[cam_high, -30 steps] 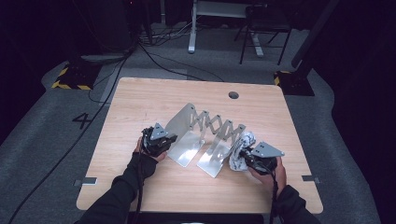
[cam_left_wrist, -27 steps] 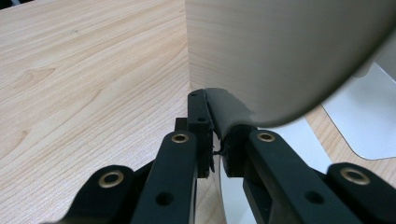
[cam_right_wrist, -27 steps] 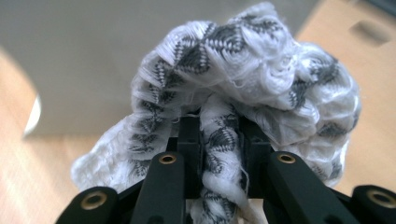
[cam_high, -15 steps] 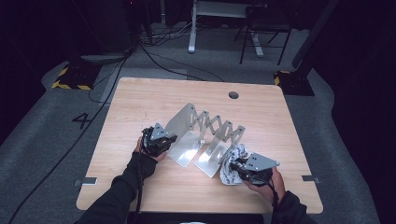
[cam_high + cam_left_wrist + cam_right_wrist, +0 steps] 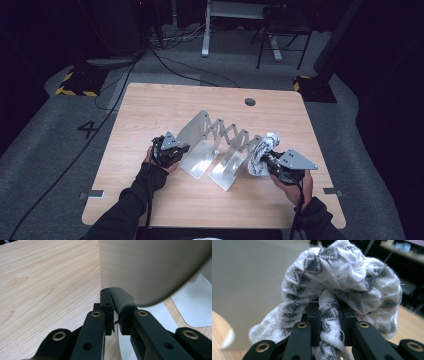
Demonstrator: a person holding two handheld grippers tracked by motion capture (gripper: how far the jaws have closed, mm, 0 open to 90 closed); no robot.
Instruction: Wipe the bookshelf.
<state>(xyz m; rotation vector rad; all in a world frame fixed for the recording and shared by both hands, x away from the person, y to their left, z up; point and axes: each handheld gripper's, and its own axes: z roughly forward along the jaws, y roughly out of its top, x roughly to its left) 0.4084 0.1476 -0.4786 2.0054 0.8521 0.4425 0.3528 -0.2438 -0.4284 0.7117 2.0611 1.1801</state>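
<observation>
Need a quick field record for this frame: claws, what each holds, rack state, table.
left claw: shut on the edge of the rack's left end plate
right claw: shut on a bunched cloth
cloth: white with a grey zigzag pattern, crumpled, at the right end of the rack
rack: metal, accordion type, scissor links between upright plates, stretched out across the table
table: light wood, round grommet hole near the far edge
hands: one on each claw, dark sleeves

Claws (image 5: 182,148) (image 5: 264,162) on rack (image 5: 220,145), cloth (image 5: 263,152)
</observation>
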